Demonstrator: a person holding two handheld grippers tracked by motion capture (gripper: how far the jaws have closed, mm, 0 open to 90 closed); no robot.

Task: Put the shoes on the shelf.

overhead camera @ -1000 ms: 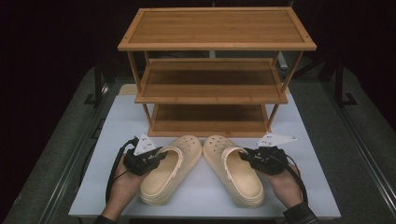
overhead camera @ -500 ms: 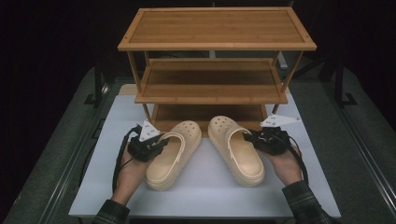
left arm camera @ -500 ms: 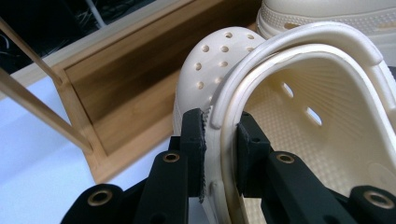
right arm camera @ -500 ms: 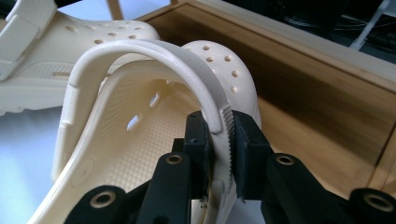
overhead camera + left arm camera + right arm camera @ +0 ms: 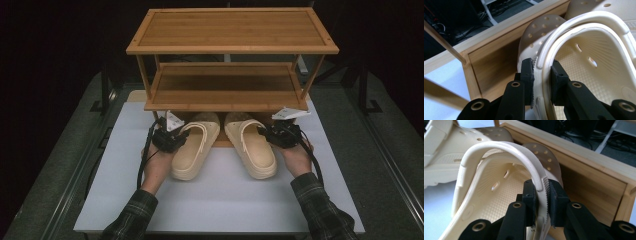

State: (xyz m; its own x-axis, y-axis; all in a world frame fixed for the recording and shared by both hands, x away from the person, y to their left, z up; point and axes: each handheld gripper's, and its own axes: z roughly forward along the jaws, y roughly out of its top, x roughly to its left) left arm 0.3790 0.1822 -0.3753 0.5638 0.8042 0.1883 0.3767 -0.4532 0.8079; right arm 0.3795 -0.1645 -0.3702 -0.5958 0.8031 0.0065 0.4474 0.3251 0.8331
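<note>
Both forearms stretched forward — left gripper (image 5: 176, 140) pinching the left clog (image 5: 192, 145), right gripper (image 5: 267, 136) clamping the right clog (image 5: 250, 143), toes seemingly under the bamboo rack (image 5: 230, 47).

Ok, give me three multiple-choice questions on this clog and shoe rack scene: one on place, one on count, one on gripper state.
1. Where are the toes of the two cream clogs?
A. on the rack's top shelf
B. under the rack's middle shelf, at the bottom level
C. off the table

2. How many levels does the bamboo shoe rack have?
A. one
B. three
C. five

3. How is the left gripper?
A. shut on a clog's side wall
B. open above the table
C. shut on a rack post

Answers:
1 B, the left clog and right clog point under the middle shelf.
2 B, the bamboo shoe rack shows three.
3 A, the left gripper pinches the wall.
</note>
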